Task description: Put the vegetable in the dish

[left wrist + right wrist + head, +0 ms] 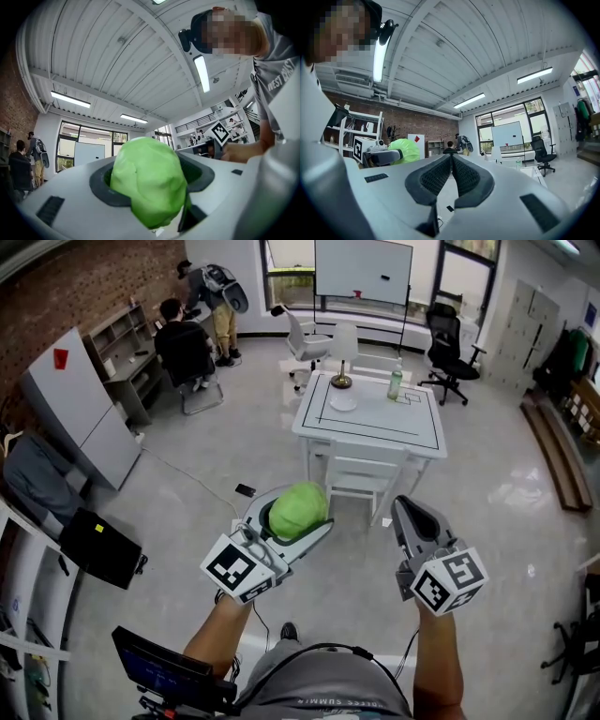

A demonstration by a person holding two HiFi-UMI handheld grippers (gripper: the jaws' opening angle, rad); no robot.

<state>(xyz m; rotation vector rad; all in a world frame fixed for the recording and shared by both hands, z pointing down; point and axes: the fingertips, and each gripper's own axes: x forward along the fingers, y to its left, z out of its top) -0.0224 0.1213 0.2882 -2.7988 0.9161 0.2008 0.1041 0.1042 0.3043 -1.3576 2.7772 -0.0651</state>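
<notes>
Cabbage (297,509), green and round, is pinched in the left tongs (302,514) above the floor (187,512), well short of the white tabletop (375,420). Right tongs (411,508) are pressed together, empty.

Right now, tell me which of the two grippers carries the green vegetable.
The left gripper: its jaws are clamped around the green vegetable. The right gripper has its jaws shut together with nothing between them.
</notes>
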